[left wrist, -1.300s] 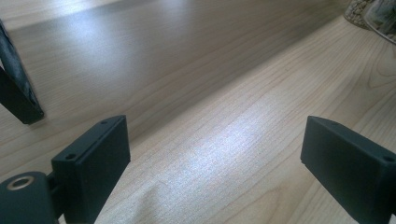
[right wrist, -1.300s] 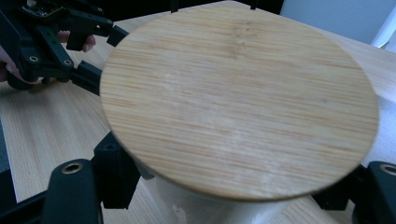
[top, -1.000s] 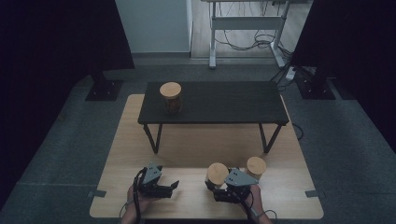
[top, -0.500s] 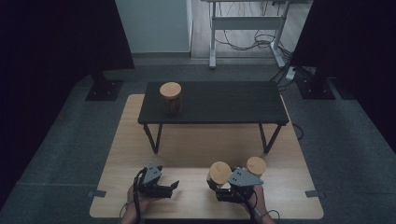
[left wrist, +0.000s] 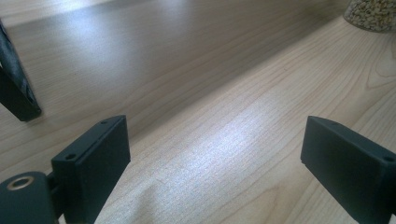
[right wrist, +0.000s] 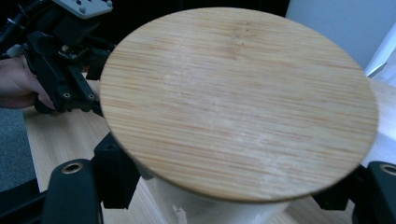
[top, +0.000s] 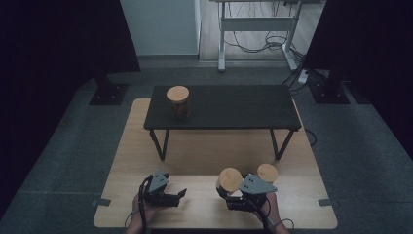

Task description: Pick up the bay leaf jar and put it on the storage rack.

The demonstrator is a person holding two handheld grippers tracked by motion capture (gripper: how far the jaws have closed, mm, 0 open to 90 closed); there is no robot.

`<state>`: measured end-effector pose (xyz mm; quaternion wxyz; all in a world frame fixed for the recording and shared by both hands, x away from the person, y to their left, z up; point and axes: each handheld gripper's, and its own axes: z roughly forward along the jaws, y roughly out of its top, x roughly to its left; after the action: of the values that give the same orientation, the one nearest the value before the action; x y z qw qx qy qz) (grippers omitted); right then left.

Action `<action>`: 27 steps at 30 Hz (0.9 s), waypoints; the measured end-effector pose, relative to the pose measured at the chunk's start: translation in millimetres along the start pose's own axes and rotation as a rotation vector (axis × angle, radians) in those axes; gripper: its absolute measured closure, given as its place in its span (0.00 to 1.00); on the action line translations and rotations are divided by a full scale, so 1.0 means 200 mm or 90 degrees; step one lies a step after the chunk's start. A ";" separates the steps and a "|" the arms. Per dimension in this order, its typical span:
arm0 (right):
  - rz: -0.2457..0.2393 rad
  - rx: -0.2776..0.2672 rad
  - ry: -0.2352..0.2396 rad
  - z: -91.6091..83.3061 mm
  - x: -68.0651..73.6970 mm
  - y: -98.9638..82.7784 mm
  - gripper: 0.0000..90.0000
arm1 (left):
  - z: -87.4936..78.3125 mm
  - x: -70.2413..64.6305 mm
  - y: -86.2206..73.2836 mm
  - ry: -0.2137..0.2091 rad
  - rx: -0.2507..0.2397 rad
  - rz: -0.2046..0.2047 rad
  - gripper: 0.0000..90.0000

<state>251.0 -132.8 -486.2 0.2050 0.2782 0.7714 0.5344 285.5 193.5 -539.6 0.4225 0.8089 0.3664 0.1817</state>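
Note:
A jar with a round bamboo lid (right wrist: 238, 102) and a pale body stands between the jaws of my right gripper (right wrist: 229, 205), which is shut on it. In the high view that jar (top: 230, 178) is at the front of the wooden platform, with the right gripper (top: 229, 195) just behind it. A second lidded jar (top: 267, 172) stands close to its right. My left gripper (top: 181, 196) rests to the left, open, jaws toward the jars. In the left gripper view its jaws (left wrist: 210, 158) are wide apart over bare wood.
A low black table (top: 234, 109) stands on the wooden platform (top: 204, 151) and bears a third lidded jar (top: 178, 101) near its left end. One table leg (left wrist: 16, 93) and a jar's grain-filled base (left wrist: 373, 14) show in the left gripper view.

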 end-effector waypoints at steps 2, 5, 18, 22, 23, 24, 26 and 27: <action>-0.001 -0.003 0.001 0.00 0.00 0.01 0.28 | 0.00 0.00 0.00 0.000 -0.001 0.000 0.09; -0.002 -0.007 0.003 -0.01 0.00 0.02 0.28 | 0.00 0.00 0.00 -0.001 -0.002 -0.001 0.09; -0.017 -0.019 -0.001 -0.03 -0.01 0.10 0.28 | 0.00 0.00 0.00 -0.002 0.000 0.000 0.09; -0.017 -0.021 -0.001 -0.03 -0.01 0.11 0.28 | 0.01 -0.01 0.00 -0.002 0.000 0.000 0.09; -0.017 -0.021 0.000 -0.03 -0.01 0.11 0.28 | 0.00 -0.01 0.00 -0.002 0.000 -0.001 0.09; -0.018 -0.022 0.000 -0.03 -0.02 0.11 0.28 | 0.00 0.00 0.00 -0.001 0.001 0.000 0.09; -0.018 -0.022 0.000 -0.04 -0.02 0.12 0.28 | 0.00 0.00 0.00 -0.001 0.000 -0.001 0.09; -0.018 -0.023 -0.001 -0.04 -0.02 0.12 0.28 | 0.00 0.00 0.00 0.000 0.000 -0.001 0.09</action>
<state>254.4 -133.9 -460.6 0.2178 0.2640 0.7651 0.5454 285.5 193.1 -539.8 0.4228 0.8085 0.3669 0.1815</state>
